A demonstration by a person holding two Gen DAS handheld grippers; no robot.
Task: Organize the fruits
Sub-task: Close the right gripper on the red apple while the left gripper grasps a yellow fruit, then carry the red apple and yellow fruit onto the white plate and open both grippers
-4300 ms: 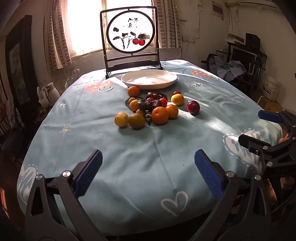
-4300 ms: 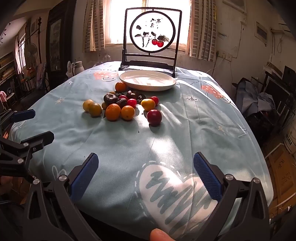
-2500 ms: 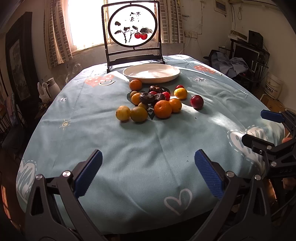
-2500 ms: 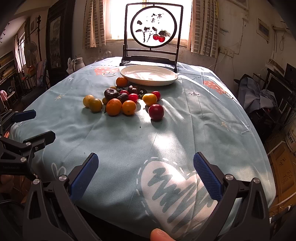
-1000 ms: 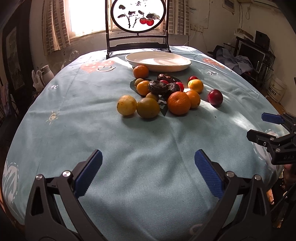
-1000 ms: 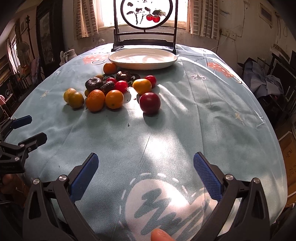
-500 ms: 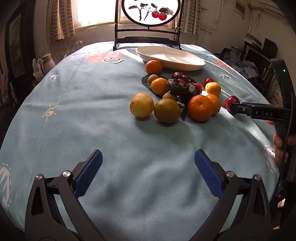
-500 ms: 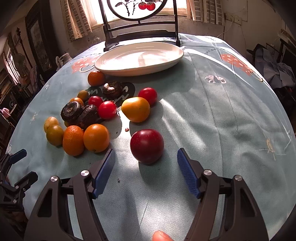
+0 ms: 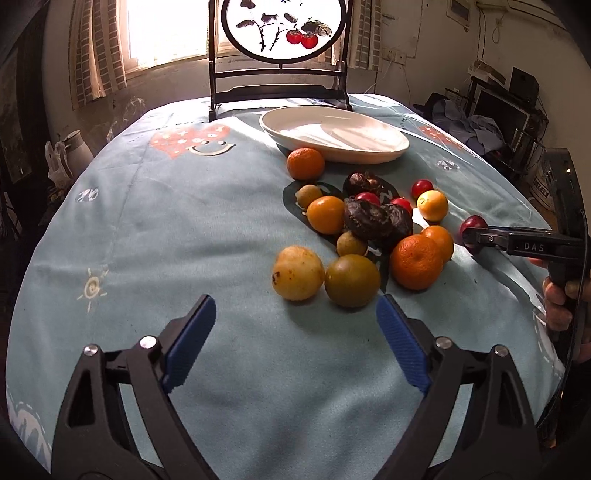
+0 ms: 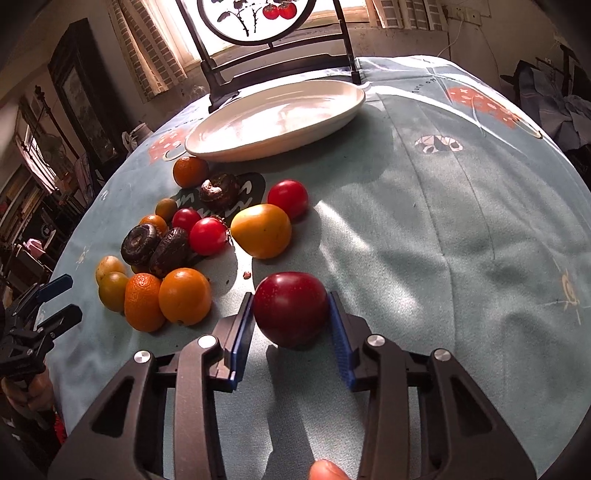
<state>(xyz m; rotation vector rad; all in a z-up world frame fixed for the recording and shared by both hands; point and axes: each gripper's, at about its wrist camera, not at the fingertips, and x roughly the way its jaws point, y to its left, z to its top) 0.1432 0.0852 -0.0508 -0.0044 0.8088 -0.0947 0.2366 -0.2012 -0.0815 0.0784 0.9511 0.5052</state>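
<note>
A pile of fruit lies on the blue tablecloth: oranges (image 9: 416, 263), a yellow fruit (image 9: 297, 273), a green-brown fruit (image 9: 352, 280), red tomatoes (image 10: 208, 230) and dark wrinkled fruits (image 9: 369, 218). A white plate (image 9: 334, 134) stands empty behind them. My right gripper (image 10: 291, 321) is shut on a dark red plum (image 10: 291, 308), blue pads touching both its sides, low over the cloth. It shows in the left wrist view (image 9: 474, 232). My left gripper (image 9: 295, 336) is open and empty, just before the yellow and green-brown fruits.
A dark wooden stand with a round painted screen (image 9: 279, 27) stands behind the plate at the table's far edge. A yellow-orange fruit (image 10: 261, 230) lies just beyond the plum. Chairs and clutter stand around the table. Bare cloth (image 10: 461, 240) lies on the right.
My right gripper moved forward and closed its pads on the dark red plum. My left gripper moved closer to the yellow and green-brown fruits and stays open.
</note>
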